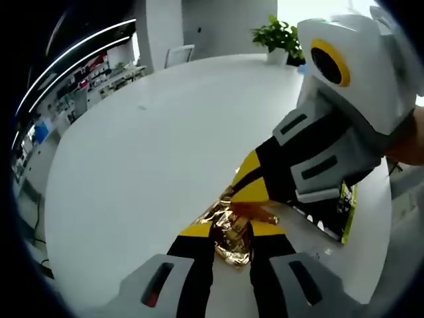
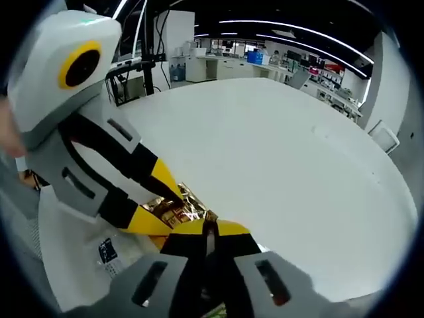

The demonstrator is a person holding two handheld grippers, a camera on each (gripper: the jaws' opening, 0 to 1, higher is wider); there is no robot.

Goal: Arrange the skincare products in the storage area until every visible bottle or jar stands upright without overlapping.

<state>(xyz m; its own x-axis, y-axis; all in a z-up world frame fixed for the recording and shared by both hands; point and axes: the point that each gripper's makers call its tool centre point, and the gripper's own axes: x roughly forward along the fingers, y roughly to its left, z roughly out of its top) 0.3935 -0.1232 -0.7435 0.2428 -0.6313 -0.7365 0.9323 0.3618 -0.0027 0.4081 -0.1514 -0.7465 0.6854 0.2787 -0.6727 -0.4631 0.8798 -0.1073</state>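
Gold foil packet on white counter. Pinched by left gripper and right gripper together, seemingly for lifting clear.

A broad white table stretches ahead of the tongs. At its far edge stand a potted plant and a white chair. Beyond, long ceiling light strips glow over cluttered workbenches.
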